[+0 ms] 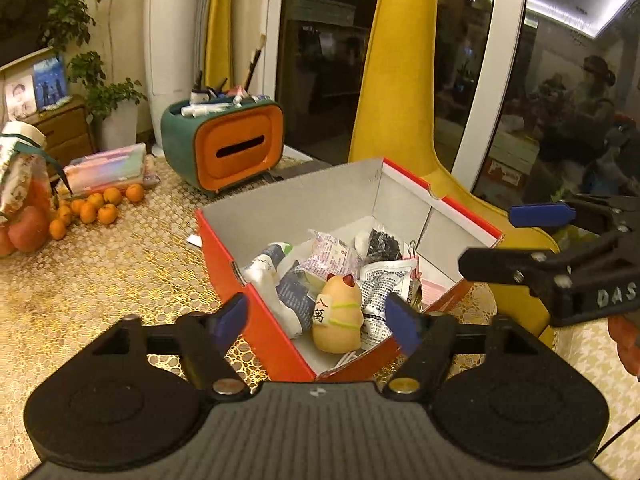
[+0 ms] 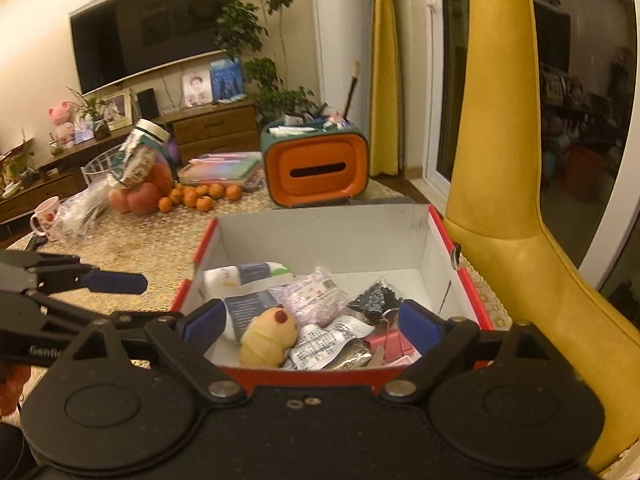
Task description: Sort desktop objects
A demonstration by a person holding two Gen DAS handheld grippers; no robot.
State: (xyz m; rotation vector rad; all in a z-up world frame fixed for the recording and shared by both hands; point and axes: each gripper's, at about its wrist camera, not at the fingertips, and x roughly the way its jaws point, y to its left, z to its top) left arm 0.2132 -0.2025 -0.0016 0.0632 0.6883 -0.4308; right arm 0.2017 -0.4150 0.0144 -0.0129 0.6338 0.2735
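both claws, left gripper and right gripper, spread wide and empty above red box, likely after dropping toy among packets.

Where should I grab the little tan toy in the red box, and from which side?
Probably the tan toy's waist, from above. It lies loose on top of the packets near the red box's front wall; the banded middle looks narrowest, so open tongs should span it.

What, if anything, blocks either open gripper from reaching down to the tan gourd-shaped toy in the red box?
Nothing visible does. The toy lies uncovered on top of the packets in the open-topped red box, near its front wall. The left gripper and right gripper both hang open, empty, above that wall.
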